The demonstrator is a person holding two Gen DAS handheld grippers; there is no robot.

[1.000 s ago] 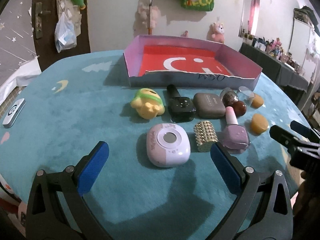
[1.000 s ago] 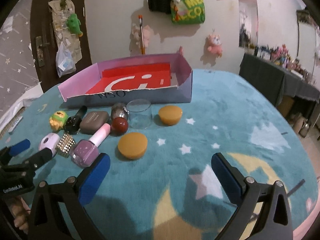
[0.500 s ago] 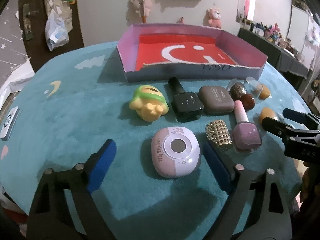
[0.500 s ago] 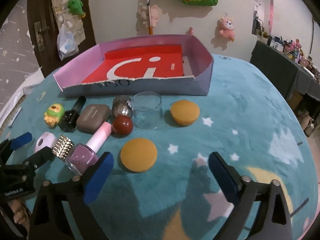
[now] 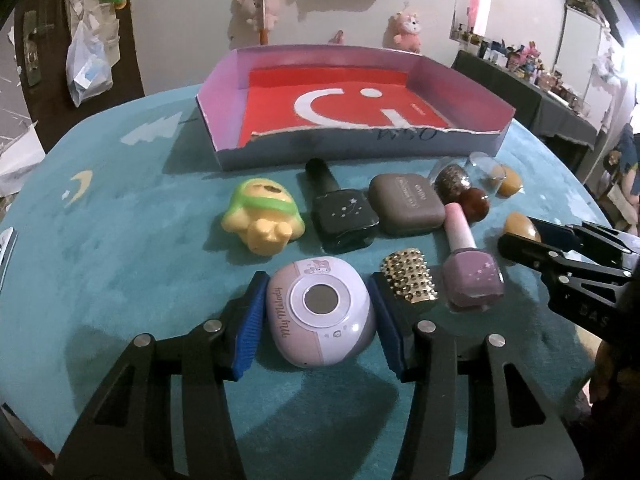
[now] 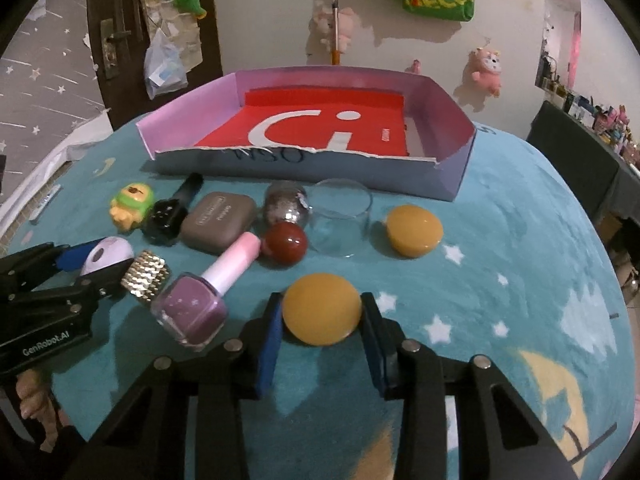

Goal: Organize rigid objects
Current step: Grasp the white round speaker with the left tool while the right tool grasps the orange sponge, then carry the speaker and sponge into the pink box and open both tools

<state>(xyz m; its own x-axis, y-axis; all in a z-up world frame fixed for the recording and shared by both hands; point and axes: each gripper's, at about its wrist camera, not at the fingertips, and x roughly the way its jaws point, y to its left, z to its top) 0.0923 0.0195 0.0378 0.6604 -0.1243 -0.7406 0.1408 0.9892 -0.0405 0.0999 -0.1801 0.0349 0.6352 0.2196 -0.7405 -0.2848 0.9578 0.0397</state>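
pale lilac rounded case (image 5: pixel 322 312) with a grey centre disc, lying on the table (image 5: pixel 120 264) between the blue pads of the left tongs (image 5: pixel 320 320), closing and pressed on both sides. amber disc (image 6: pixel 322 308) likewise clamped in the closing right tongs (image 6: pixel 320 320). beyond: purple polish bottle (image 6: pixel 192 312), pink-walled red-floored box (image 5: pixel 352 104), teal starry cloth, toys on white wall.
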